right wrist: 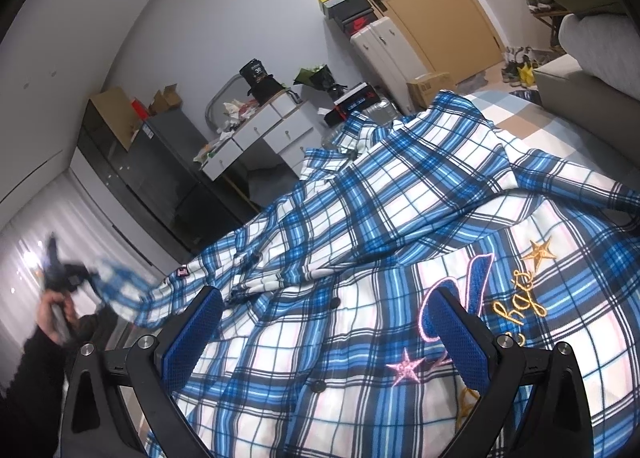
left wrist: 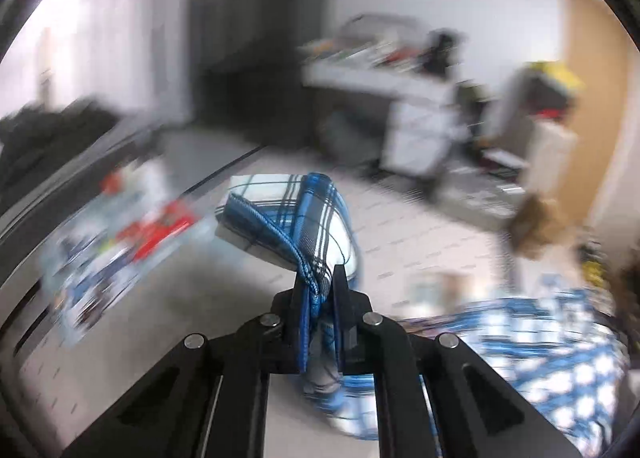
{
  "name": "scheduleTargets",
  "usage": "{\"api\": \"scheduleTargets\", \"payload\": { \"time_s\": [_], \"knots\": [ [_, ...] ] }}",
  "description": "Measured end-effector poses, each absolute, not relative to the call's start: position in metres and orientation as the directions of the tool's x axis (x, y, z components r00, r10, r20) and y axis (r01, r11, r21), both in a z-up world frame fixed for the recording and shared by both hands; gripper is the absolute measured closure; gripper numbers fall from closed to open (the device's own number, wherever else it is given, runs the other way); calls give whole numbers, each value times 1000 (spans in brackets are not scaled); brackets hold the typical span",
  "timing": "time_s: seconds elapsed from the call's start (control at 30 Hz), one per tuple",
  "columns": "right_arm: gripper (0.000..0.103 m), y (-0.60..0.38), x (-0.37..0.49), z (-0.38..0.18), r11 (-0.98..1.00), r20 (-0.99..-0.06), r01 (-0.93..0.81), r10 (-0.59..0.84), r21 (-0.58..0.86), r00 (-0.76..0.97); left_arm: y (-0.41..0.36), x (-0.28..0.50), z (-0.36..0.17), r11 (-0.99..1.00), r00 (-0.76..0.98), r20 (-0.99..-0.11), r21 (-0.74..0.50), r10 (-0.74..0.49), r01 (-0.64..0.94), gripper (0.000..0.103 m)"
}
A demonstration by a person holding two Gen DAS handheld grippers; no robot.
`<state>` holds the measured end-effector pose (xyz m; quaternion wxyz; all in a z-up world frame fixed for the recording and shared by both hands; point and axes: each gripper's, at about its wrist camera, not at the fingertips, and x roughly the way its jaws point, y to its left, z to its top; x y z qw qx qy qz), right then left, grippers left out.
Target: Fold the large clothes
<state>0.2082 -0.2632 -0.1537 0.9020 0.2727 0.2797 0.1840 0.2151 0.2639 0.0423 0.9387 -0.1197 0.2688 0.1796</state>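
One shirt cuff (left wrist: 316,286) pinched in left gripper (left wrist: 318,290), right gripper (right wrist: 328,322) spread above shirt (right wrist: 380,258)

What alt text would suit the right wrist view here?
The open right gripper hovers over a blue-and-white plaid shirt with embroidered stars. At far left, the left gripper pulls one end of the shirt up.

Heavy motion blur in left view; right view sharp, evenly lit, fisheye-bent edges.
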Motion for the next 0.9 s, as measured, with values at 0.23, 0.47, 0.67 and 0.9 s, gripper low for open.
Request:
{"api": "scheduleTargets", "payload": {
  "time_s": [0.23, 0.47, 0.67, 0.9],
  "knots": [
    [0, -265, 204, -150, 785, -391, -182, 478, 592, 787, 93, 247, 102, 976, 842, -503, -179, -196, 120, 98],
    [0, -290, 199, -152, 758, -362, -111, 427, 642, 829, -64, 315, 38, 898, 627, -648, -245, -433, 367, 98],
    [0, -328, 196, -164, 680, -354, 18, 359, 733, 863, -119, 335, -30, 876, 562, -684, -265, -465, 403, 97],
    [0, -328, 205, -168, 678, -392, 46, 367, 733, 844, -96, 323, -26, 686, 324, -608, -591, -725, 425, 42]
  ]
}}
